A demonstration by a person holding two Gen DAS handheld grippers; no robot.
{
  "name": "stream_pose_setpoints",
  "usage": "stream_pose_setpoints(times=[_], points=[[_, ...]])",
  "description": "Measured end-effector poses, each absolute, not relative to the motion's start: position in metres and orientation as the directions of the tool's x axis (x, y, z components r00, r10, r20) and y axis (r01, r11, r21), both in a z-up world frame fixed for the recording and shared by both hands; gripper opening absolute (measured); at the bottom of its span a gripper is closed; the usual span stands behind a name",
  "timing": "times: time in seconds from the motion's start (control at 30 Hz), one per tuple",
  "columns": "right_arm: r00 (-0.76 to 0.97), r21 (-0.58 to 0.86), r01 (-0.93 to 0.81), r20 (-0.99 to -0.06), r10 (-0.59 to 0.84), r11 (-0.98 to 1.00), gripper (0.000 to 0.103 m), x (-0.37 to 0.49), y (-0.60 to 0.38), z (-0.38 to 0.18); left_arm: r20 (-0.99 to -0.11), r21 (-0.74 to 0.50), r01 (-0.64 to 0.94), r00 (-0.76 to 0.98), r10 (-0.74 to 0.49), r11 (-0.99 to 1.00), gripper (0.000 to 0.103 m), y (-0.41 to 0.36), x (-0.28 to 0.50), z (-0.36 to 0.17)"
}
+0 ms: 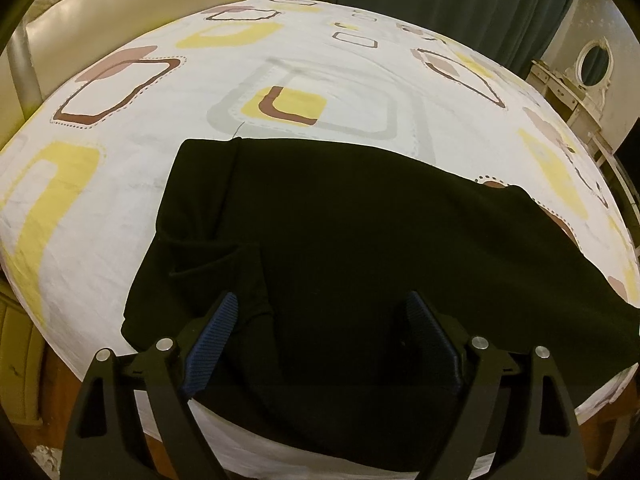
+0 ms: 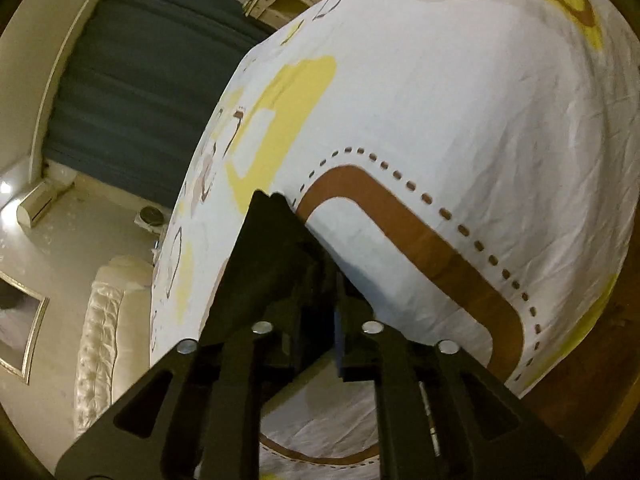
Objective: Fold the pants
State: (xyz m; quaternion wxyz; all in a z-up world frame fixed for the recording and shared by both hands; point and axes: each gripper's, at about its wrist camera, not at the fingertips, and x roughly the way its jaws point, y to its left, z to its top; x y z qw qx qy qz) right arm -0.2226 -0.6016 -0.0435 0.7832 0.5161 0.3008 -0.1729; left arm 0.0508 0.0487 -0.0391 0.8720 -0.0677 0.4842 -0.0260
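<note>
Pants (image 1: 352, 240), black, lie spread on the bed (image 1: 120, 200) near its closer edge, and we see them best from the left wrist view. They look partly folded into a broad dark slab, with a fold line running down the left side and a small tuck of cloth near the left pad. The near edge of the cloth hangs just over the side of the mattress. Under them the sheet is white with yellow, brown and grey rounded squares.

Our left gripper (image 1: 324, 316) hovers over the near part of the pants, its jaws spread wide with the blue pads (image 1: 216, 344) well apart. Nothing is pinched between them; whether the pads touch the cloth below we cannot tell.

Our right gripper (image 2: 316, 308) looks along the bed from a rolled angle, over a brown band with a dotted outline printed on the sheet. Its jaws stand close together with a narrow gap. A dark strip of cloth (image 2: 272, 248) runs forward from between the fingers, but it is blurred and black against black, so we cannot tell whether the pads press on it.

Beyond the bed stand a dark teal curtain (image 1: 440, 8), a cream padded headboard (image 1: 80, 12) and a pale dresser (image 1: 572, 88) with an oval mirror.
</note>
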Motion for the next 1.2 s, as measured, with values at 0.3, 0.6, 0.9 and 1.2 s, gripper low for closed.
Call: stream_pose_setpoints(times=[0.3,0.6,0.9,1.2], points=[[0.724,0.592,0.632,-0.68,-0.112,0.5,0.036,-0.197,-0.598,0.011,-0.838,-0.143,-0.013,0.533,-0.114,0.99,0.086,0.049,0.05,-0.04],[0.602,0.392,0.589,-0.796,-0.06,0.707,0.037,-0.1,-0.604,-0.007,-0.835,-0.126,-0.009,0.541,-0.101,0.992,0.087,0.047,0.048,-0.041],[0.562,0.234,0.53,-0.817,-0.131,0.815,0.005,-0.079,-0.578,0.003,-0.834,-0.113,-0.012,0.545,-0.088,0.994,0.087,0.044,0.048,-0.042],[0.55,0.261,0.642,-0.812,-0.196,0.721,0.0,-0.093,-0.594,-0.016,-0.83,-0.103,-0.014,0.552,-0.078,0.995,0.087,0.043,0.046,-0.043]])
